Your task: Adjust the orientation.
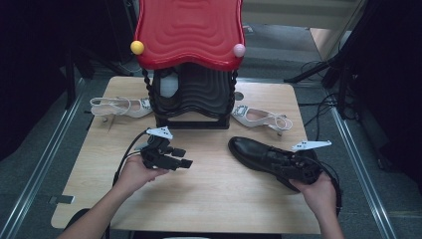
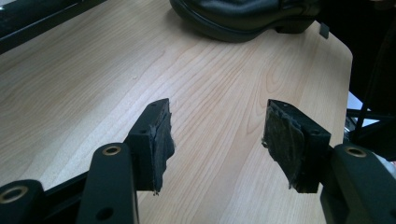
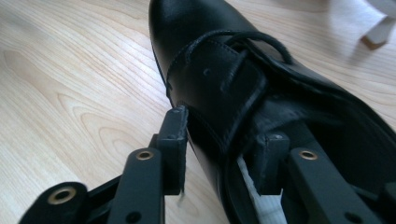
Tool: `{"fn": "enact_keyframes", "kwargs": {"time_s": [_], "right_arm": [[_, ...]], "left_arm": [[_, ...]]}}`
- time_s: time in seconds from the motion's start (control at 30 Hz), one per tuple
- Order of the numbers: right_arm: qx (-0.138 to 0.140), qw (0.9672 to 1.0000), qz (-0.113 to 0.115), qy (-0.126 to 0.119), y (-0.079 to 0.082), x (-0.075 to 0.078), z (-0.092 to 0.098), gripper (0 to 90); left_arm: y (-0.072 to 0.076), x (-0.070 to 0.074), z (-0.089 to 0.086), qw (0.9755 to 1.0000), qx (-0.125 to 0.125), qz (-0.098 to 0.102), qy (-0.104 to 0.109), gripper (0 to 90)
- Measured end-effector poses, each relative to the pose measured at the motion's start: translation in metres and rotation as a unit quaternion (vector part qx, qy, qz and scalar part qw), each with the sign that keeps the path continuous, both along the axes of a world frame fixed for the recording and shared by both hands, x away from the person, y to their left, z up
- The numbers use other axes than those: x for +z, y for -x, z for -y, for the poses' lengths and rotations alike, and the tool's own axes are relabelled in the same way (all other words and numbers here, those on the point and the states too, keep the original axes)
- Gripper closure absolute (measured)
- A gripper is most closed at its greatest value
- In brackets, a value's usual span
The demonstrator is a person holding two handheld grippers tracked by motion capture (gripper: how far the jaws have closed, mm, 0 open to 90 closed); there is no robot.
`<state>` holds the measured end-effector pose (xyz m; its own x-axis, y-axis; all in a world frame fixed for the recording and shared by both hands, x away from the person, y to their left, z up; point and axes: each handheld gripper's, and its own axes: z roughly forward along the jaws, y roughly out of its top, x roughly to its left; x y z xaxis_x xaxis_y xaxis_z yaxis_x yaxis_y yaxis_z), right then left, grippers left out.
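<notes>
Two tools over a wooden worktop, a black shoe at the right one.

The left tool (image 1: 180, 158) hovers above bare worktop (image 1: 214, 199) with its jaws wide apart and nothing between them. Behind it, a white sandal (image 1: 122, 106) lies left of the red-and-black rack (image 1: 191, 55), with a second white sandal (image 1: 261, 117) right of it. The black shoe (image 1: 259, 152) rests on the worktop's right half, toe pointing left; the right tool (image 3: 222, 154) straddles its side wall, one jaw outside, one inside the opening, gripping it.
</notes>
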<state>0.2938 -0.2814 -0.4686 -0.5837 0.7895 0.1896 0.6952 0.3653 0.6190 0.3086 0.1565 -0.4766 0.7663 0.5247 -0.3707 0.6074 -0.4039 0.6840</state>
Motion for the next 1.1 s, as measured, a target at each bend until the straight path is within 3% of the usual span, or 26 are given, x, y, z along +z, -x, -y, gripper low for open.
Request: {"fn": "enact_keyframes", "kwargs": {"time_s": [0.2, 0.37, 0.5, 0.7, 1.1], "right_arm": [[0.008, 0.9996, -0.018, -0.018, -0.012, -0.008, -0.01, 64.1], [0.011, 0.9974, -0.042, -0.057, -0.018, -0.007, -0.013, 76.6], [0.009, 0.9957, -0.06, -0.07, -0.02, -0.003, -0.015, 78.9], [0.027, 0.9951, -0.051, -0.081, -0.018, 0.005, -0.034, 78.2], [0.092, 0.9933, -0.036, -0.06, -0.022, 0.008, -0.098, 76.9]], "left_arm": [[0.002, -0.002, -0.004, 1.0, 0.005, -0.006, -0.002, 41.0], [0.005, -0.002, -0.009, 0.9999, 0.011, -0.005, 0.0, 40.7], [0.006, -0.002, -0.013, 0.9999, 0.015, -0.005, 0.001, 40.4], [0.008, -0.004, -0.017, 0.9997, 0.023, -0.008, 0.001, 39.3], [0.018, -0.008, -0.03, 0.9989, 0.043, -0.016, 0.01, 39.2]]}}
